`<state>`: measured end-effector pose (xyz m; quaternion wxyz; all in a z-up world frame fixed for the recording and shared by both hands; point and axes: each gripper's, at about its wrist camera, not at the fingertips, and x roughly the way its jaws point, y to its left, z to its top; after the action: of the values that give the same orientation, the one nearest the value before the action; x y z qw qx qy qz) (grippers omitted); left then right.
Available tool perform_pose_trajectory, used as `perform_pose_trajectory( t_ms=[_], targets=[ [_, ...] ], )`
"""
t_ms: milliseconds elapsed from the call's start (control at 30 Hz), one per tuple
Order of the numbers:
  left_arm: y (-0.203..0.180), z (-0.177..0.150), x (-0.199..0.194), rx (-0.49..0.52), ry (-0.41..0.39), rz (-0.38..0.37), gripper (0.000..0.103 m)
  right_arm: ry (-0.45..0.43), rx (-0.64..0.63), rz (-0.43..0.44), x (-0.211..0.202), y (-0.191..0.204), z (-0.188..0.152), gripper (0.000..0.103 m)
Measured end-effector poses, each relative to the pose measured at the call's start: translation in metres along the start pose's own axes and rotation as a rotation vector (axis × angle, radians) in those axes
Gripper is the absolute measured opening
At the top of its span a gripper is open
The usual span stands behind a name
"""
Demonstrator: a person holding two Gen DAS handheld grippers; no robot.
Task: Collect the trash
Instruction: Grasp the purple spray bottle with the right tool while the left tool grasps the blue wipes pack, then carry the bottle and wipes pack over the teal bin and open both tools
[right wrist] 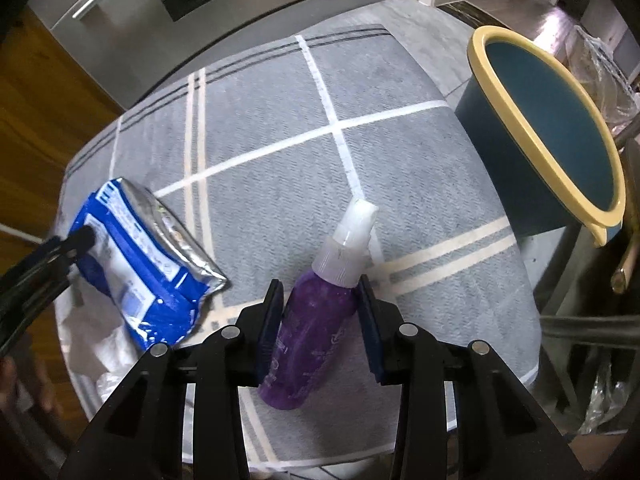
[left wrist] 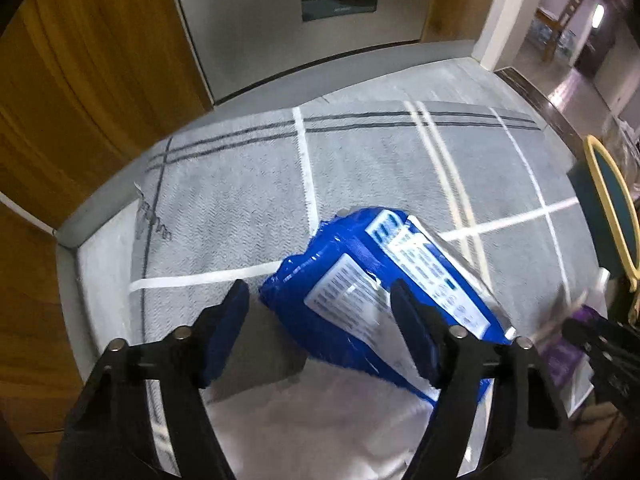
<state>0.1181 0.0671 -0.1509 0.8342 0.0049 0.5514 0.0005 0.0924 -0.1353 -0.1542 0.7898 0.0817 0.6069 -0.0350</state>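
The purple spray bottle (right wrist: 316, 316) lies on the grey mat (right wrist: 280, 160), with its white cap (right wrist: 352, 236) pointing away from the camera. The right gripper (right wrist: 322, 306) is pinching it: one blue pad sits on each side of the bottle's body, tight against it. The bottom end of the bottle is partly covered by the gripper's black arms.

To the left of the bottle, on the same mat, is a blue packet (left wrist: 384, 292) with white labels and a shiny silver end. The writing on it is too blurry to read. The left gripper (left wrist: 320, 312) is over the packet with its claw spread wide. One pad is in front of the packet's middle and the other pad is off to its side, over the mat. I cannot tell if either pad touches the packet. In the right wrist view only the tip of this gripper shows, at the packet's left end, and it is dark and smeared.

Something white and soft (left wrist: 320, 420) lies under the near end of the packet. It is blurred, and I cannot tell what it is.

To the right of the bottle, past the edge of the mat, is a dark teal bin (right wrist: 548, 136) with a yellow rim. In the left wrist view it is cut off by the picture's edge.

Far behind the bottle stands a silver fridge (right wrist: 132, 28).
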Motion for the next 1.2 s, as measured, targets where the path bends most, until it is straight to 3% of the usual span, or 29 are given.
perform_pose_trajectory(
  t_ms=[100,300,333,367,400,567,867,1200],
  targets=[
    [0.007,0.003,0.012,-0.03,0.001,-0.02,0.061,0.001,0.007,0.034,-0.005,0.0,-0.001,0.038],
    [0.018,0.006,0.025,-0.099,0.016,-0.084,0.055,-0.006,0.005,0.056,-0.014,0.0,0.001,0.038],
    [0.018,0.008,0.023,-0.098,0.003,-0.087,0.045,-0.004,0.006,0.06,-0.015,0.0,0.001,0.038],
    [0.017,0.01,0.021,-0.1,-0.011,-0.105,0.021,-0.004,0.008,0.067,-0.016,0.0,0.002,0.038],
    [0.016,0.012,0.018,-0.105,-0.018,-0.126,0.017,-0.008,0.009,0.075,-0.018,0.0,0.002,0.037],
    [-0.016,0.019,0.002,0.023,-0.095,-0.122,0.012,-0.051,-0.007,0.091,-0.032,0.003,0.005,0.035],
    [-0.061,0.027,-0.044,0.16,-0.227,-0.179,0.01,-0.153,-0.017,0.09,-0.064,-0.003,0.018,0.034],
    [-0.091,0.026,-0.097,0.278,-0.35,-0.18,0.01,-0.347,-0.081,0.072,-0.123,-0.016,0.05,0.034]
  ],
)
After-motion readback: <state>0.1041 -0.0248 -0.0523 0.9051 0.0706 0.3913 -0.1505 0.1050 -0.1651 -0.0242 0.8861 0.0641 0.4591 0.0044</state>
